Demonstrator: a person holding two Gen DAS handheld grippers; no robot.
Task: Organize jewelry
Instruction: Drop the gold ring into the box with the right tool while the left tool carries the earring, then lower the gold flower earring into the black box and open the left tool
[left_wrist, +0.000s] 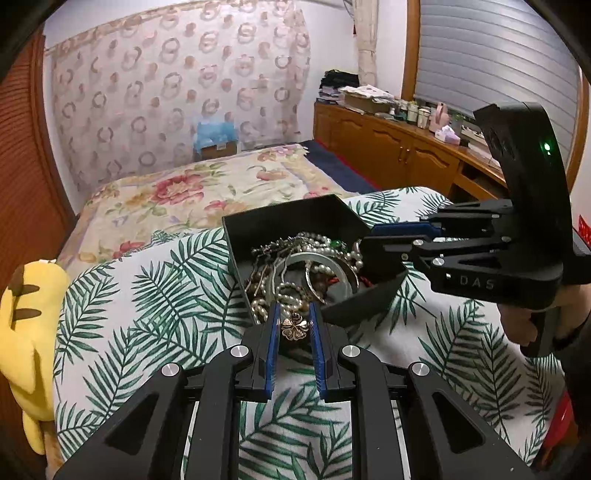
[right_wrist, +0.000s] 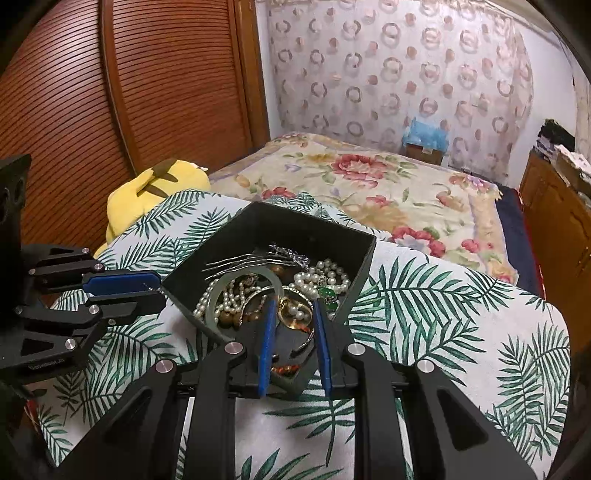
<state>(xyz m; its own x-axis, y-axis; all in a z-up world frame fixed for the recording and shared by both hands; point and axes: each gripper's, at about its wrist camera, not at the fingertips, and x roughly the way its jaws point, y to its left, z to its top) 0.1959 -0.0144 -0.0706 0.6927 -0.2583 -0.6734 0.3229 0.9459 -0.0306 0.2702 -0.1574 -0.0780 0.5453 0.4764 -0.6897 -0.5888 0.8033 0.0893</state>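
Reaching from the 7 o'clock side, the left claw (left_wrist: 293, 325) has its blue fingers apart around a gold flower pendant (left_wrist: 294, 328), though contact is unclear. At center, the black jewelry box (right_wrist: 236, 236) sits on the palm-print desk (right_wrist: 443, 314). From 4 o'clock, the right claw (right_wrist: 293, 314) hovers parted over the pearl strands (right_wrist: 325, 277).

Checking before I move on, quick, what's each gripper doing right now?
Left gripper: open around a flower pendant, pads not clearly touching it.
Right gripper: open over the jewelry box, holding nothing.
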